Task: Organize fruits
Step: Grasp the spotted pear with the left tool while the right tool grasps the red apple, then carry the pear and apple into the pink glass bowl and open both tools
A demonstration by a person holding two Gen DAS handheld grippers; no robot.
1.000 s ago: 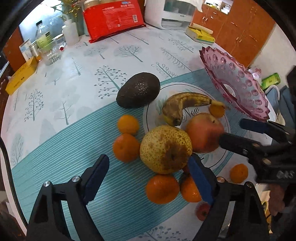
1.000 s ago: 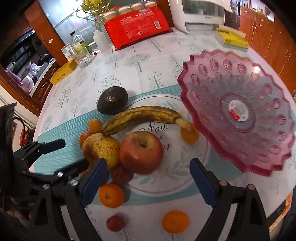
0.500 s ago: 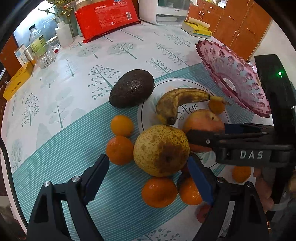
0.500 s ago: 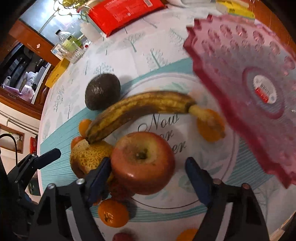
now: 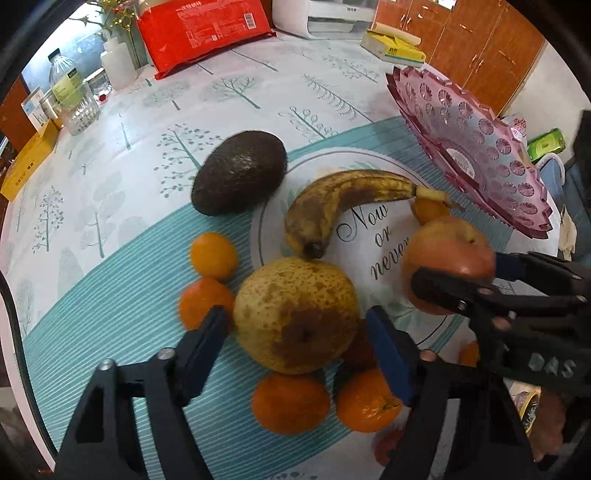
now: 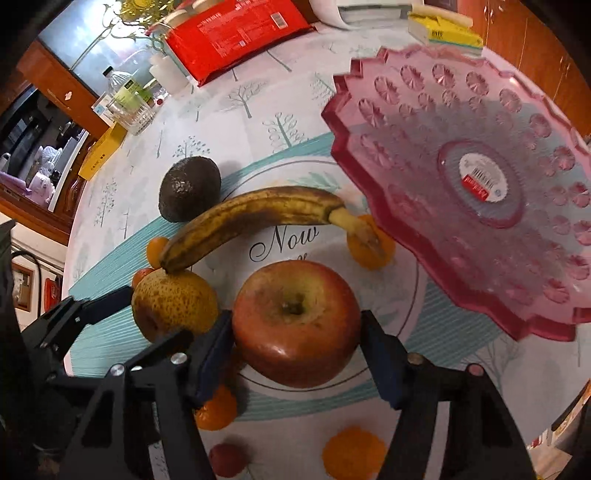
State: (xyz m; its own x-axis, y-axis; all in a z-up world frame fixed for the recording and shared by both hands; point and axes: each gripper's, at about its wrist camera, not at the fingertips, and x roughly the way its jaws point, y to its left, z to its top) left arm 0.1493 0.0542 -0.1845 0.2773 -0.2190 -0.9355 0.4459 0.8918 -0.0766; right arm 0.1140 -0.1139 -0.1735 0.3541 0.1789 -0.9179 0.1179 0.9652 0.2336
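Note:
My right gripper (image 6: 297,341) is shut on a red apple (image 6: 295,321), its pads pressed on both sides; the apple also shows in the left wrist view (image 5: 448,258), a little off the printed mat. My left gripper (image 5: 295,343) straddles a spotted yellow pear (image 5: 295,314), jaws close to its sides; contact is unclear. A brown banana (image 5: 343,201), a dark avocado (image 5: 240,171) and several small oranges (image 5: 212,254) lie around them. A pink glass fruit dish (image 6: 469,184) stands at the right.
At the table's far edge stand a red package (image 5: 203,29), a white appliance (image 5: 325,16), a yellow box (image 5: 393,46), bottles and a glass jar (image 5: 75,107). A small red fruit (image 6: 227,459) and an orange (image 6: 354,456) lie near the front edge.
My right gripper closed on the apple and moved it right, away from the pear. My left gripper moved forward around the pear and its jaws narrowed.

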